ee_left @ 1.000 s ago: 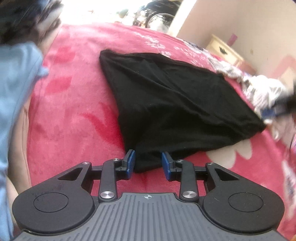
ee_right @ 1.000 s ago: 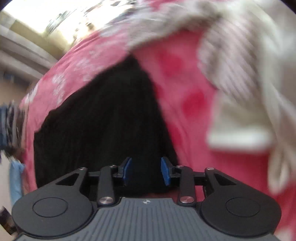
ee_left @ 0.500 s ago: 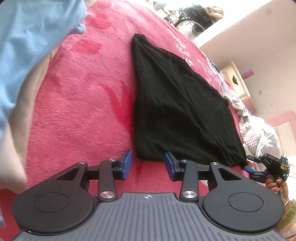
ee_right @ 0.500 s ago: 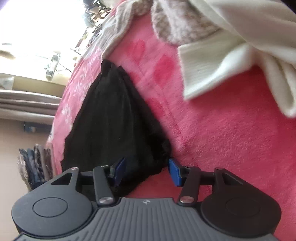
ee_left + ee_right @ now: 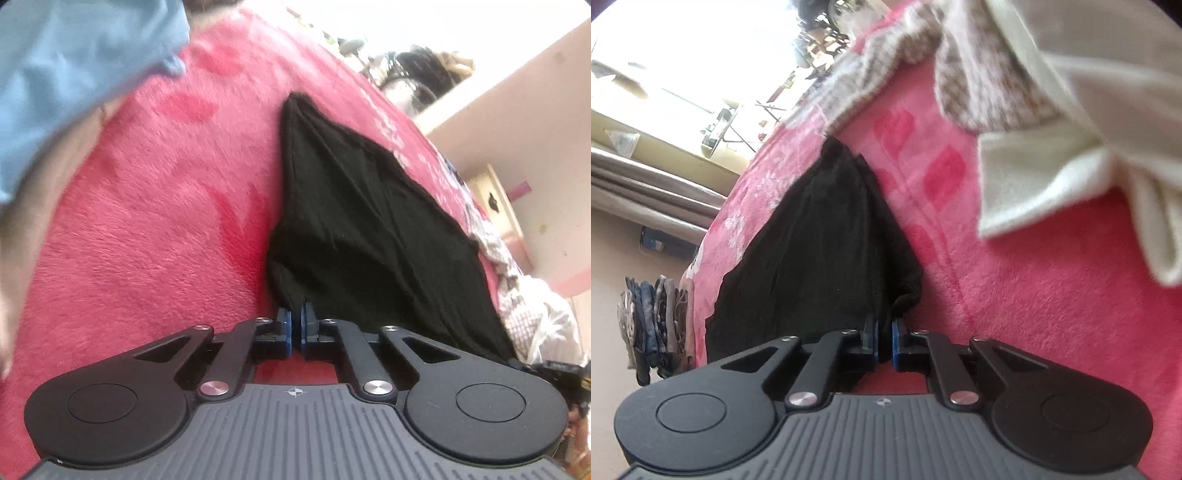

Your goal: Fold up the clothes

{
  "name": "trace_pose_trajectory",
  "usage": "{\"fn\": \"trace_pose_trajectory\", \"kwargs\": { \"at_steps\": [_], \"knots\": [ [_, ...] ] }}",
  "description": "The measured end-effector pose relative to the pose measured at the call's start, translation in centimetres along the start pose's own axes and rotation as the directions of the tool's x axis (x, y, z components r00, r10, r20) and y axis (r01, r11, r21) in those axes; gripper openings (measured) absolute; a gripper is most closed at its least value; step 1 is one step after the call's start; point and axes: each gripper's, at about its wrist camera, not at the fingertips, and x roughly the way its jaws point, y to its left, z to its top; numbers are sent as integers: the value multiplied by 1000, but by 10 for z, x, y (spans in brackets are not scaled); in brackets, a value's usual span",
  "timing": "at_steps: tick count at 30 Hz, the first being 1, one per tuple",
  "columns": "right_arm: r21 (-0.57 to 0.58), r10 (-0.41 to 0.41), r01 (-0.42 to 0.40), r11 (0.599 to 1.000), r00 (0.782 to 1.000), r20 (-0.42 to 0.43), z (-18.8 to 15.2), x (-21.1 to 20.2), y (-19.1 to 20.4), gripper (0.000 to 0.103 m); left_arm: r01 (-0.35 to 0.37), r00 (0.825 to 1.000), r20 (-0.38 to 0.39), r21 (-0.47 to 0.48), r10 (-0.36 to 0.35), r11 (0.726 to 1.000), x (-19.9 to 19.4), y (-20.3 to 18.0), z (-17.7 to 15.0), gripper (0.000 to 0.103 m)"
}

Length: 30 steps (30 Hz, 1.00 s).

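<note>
On pink blanket [image 5: 147, 221]: both grippers, open earlier, now pinch black garment [image 5: 351, 221] corners — left gripper [image 5: 294, 325], right gripper [image 5: 884, 338].

Both wrist views sit low and close over the pink blanket [image 5: 140, 229], each facing 12 o'clock along its own fingers from opposite near corners of the black garment [image 5: 354, 221], which both views share

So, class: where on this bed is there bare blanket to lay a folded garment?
Free: the pink blanket between the black garment and the blue cloth; also the stretch between the garment and the white clothes. Crowded: the checked clothes pile by the far edge.
</note>
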Motion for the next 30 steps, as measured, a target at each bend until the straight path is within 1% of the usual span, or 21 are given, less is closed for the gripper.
{"fn": "trace_pose_trajectory", "kwargs": {
  "at_steps": [1,3,6,9,11,12,14,16,18,19,20,22,23,25,27,28,29,30],
  "knots": [
    [-11,5,-5,1000,1000,3,-1,-8,3,7,1,1000,12,12,-1,1000,-8,-3,0,1],
    [-29,18,-18,999,1000,-5,-6,-26,8,6,5,1000,27,68,-7,998,-33,-10,1,1],
    [-45,34,-37,998,998,-53,-26,-61,9,6,8,1000,11,178,-10,984,-78,-21,-4,1],
    [-51,24,-29,998,994,-109,-57,-95,1,6,4,999,-35,269,6,963,-125,-26,-24,1],
    [-59,10,-18,998,989,-145,-82,-116,-10,6,-15,995,-86,325,45,946,-145,-23,-46,1],
    [-83,-6,-8,997,988,-157,-96,-121,-16,7,-24,991,-112,353,68,935,-153,-21,-57,1],
    [-127,-52,31,991,985,-164,-121,-123,-28,8,-47,983,-148,388,113,921,-145,-12,-77,2],
    [-153,-105,80,985,981,-162,-138,-109,-45,11,-70,971,-178,419,157,906,-132,-3,-97,2],
    [-193,-212,187,963,970,-118,-143,-100,-58,11,-91,957,-207,450,203,889,-119,6,-117,5],
    [-196,-233,212,957,968,-90,-142,-107,-61,10,-101,949,-221,465,225,879,-112,10,-127,5],
    [-198,-254,237,951,965,-62,-140,-114,-64,11,-105,948,-219,474,232,874,-113,12,-130,8],
    [-211,-289,281,936,957,-4,-138,-129,-67,12,-110,952,-201,485,232,868,-125,12,-126,10],
    [-246,-286,283,927,958,24,-140,-140,-62,12,-122,954,-181,497,240,859,-134,11,-123,13],
    [-319,-247,247,915,968,41,-148,-153,-48,14,-149,957,-138,519,254,842,-150,8,-117,14],
    [-396,-206,202,896,978,33,-162,-155,-34,22,-154,965,-98,543,244,826,-160,1,-114,15],
    [-427,-195,186,885,981,23,-170,-151,-28,32,-140,969,-94,549,227,824,-159,-3,-115,16],
    [-443,-186,171,880,983,11,-176,-146,-24,37,-119,973,-98,554,207,824,-154,-8,-116,17],
    [-426,-180,162,890,984,-2,-179,-139,-24,37,-99,977,-102,558,186,824,-150,-13,-117,17]
  ]
}}
